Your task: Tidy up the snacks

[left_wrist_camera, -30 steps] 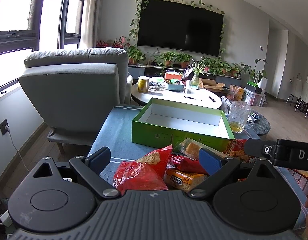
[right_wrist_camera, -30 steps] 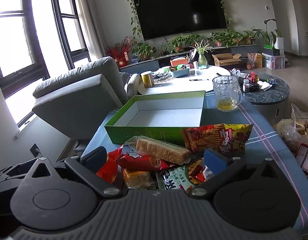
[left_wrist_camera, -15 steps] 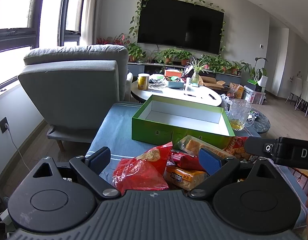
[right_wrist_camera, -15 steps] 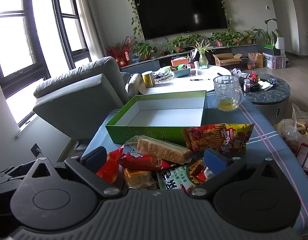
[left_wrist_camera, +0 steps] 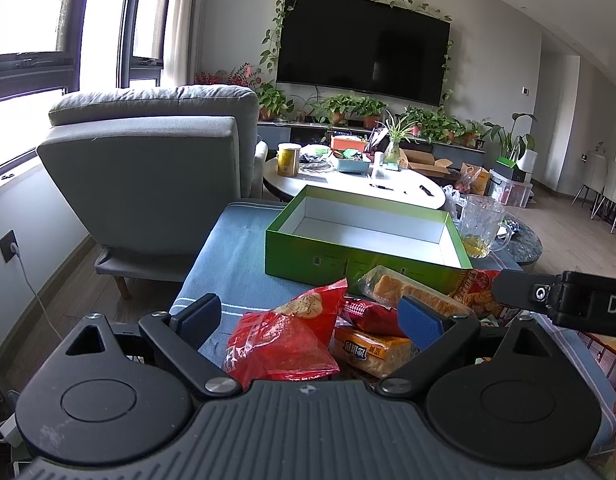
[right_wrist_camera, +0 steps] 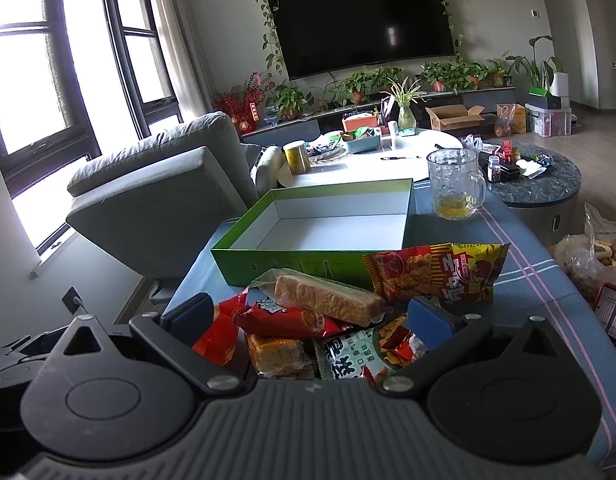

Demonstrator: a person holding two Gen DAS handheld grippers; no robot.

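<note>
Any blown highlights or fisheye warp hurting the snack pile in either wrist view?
Left wrist: windows blown out, snack pile evenly lit and sharp; strong edge bending, TV bowed. Right wrist: windows clipped, small glare spot on the TV; pile clear.

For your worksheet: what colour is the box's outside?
Bright green box, white inside; clearest in the right wrist view.

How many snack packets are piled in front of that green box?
6 visible: red bag at left, red wafer pack, clear-wrapped cake on top, orange cracker pack underneath, green-white bag, red-yellow bag leaning on the green box. More may be hidden.
</note>
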